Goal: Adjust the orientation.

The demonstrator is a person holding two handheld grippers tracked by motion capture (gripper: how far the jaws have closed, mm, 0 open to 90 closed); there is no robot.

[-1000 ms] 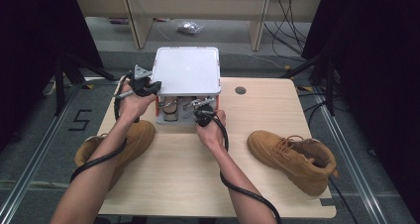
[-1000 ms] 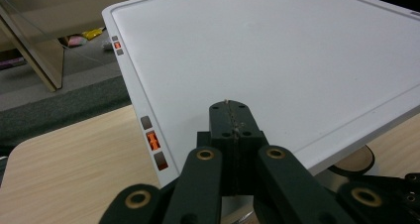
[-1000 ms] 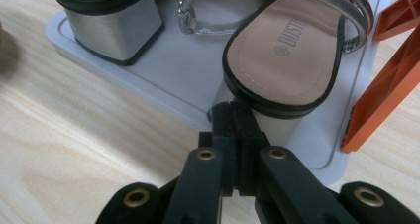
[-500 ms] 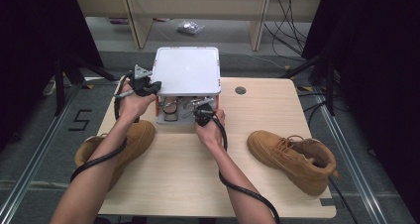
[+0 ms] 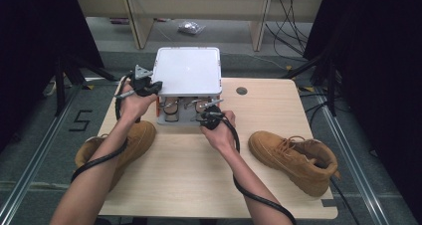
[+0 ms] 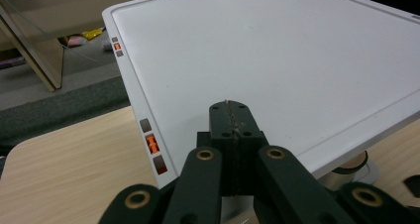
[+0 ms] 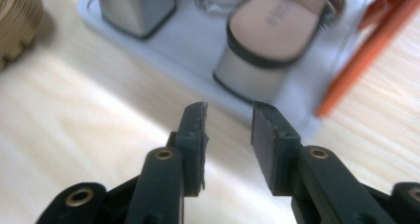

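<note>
1. Boots number two: one tan lace-up work boot (image 5: pixel 294 159) lies on the pale wooden bench (image 5: pixel 189 180) at the right, a second tan boot (image 5: pixel 130 144) lies at the left edge, partly under the left forearm.
2. One white box-like appliance with a flat square lid (image 5: pixel 188 71) stands at the far middle of the bench; two tan oval pads on silver posts (image 7: pixel 275 21) show under its lid.
3. One small dark round hole (image 5: pixel 242 91) sits in the benchtop just right of the appliance.
4. Grey floor, light wooden furniture legs and black cables lie beyond the bench.
5. Left gripper (image 6: pixel 232 116) rests over the lid's left edge, fingers closed together on nothing.
6. Right gripper (image 7: pixel 229 116) hovers at the appliance's front base, fingers just opened, apart, nothing between them.
</note>
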